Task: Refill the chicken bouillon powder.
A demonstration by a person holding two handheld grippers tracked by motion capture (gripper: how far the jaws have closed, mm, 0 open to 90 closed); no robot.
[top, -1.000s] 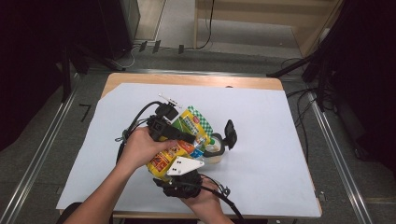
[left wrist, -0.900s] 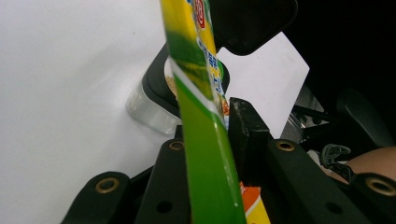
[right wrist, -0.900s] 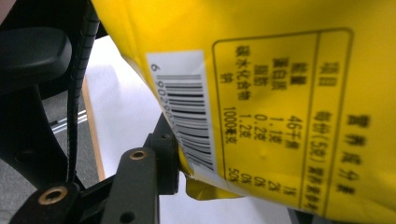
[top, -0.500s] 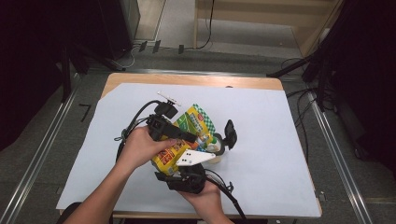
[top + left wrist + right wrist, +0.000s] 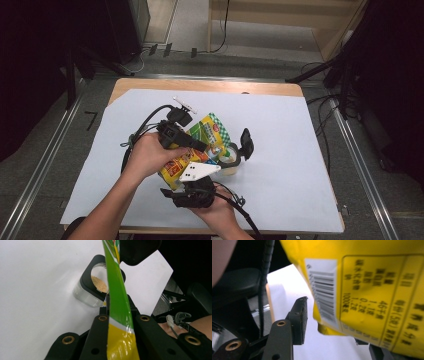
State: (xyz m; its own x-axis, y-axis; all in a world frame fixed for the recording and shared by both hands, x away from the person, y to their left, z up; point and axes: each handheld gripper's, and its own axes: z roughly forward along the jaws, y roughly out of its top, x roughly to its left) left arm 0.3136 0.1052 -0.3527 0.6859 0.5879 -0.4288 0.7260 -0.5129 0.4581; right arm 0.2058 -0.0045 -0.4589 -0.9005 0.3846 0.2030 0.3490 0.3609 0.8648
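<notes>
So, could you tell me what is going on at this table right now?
A person is working a green and yellow packet over a clear jar of tan granules with its black lid flipped open. The left gripper is shut on the packet's edge, its jaws having just closed. The right gripper has it between its jaws, just opening.

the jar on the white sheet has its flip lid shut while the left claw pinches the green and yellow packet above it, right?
Not quite: the jar's flip lid stands open, showing tan powder inside, as the left gripper view shows. The left claw does pinch the green and yellow packet above it.
</notes>
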